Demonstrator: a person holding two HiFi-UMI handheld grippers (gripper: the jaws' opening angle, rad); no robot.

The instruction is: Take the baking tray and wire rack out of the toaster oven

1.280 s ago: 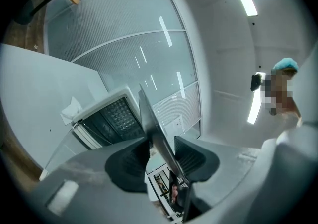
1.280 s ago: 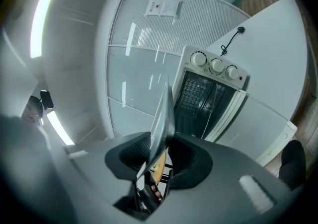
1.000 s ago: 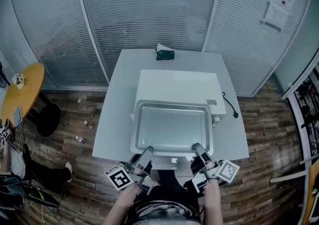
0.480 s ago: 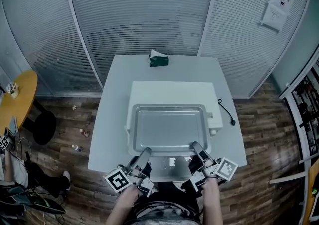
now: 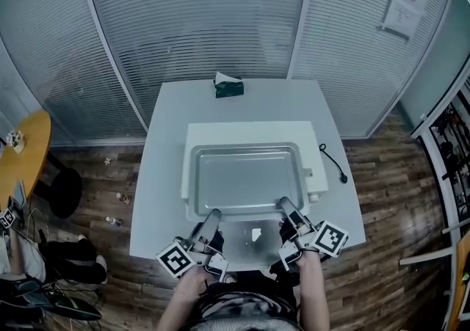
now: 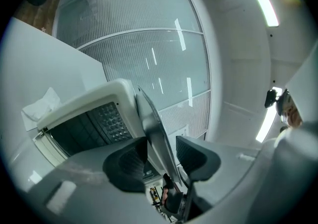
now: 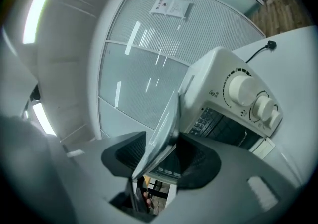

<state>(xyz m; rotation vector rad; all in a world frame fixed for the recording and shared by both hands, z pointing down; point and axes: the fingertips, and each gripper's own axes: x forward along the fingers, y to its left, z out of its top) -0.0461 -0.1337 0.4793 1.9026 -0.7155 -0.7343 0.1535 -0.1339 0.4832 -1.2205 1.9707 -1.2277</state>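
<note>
Where the baking tray is lying: the baking tray (image 5: 246, 179) is resting flat on the top of the toaster oven (image 5: 250, 133), its near rim overhanging the front.
Left gripper: the left gripper (image 5: 213, 213) is gripping the tray's near-left rim, its jaws partway closed on the thin metal edge running between the pads.
Right gripper: the right gripper (image 5: 283, 203) is opening its jaws, and the near-right rim is still standing between the pads, leaning against one of them.
Hands: a person's hands are holding both grippers at the bottom of the head view, the marker cubes facing up.
Oven door: the door (image 5: 253, 238) is hanging open and level below the tray's front edge, between the two grippers.
Oven front: two white knobs (image 7: 243, 90) are showing beside the dark cavity in the right gripper view.
Table: the white table (image 5: 158, 175) is carrying the oven, with a black cord (image 5: 334, 164) trailing at the oven's right.
Far edge: a green tissue pack (image 5: 228, 86) is sitting well behind the oven.
Surroundings: a round yellow table (image 5: 26, 150) is standing off to the left on the wooden floor.
</note>
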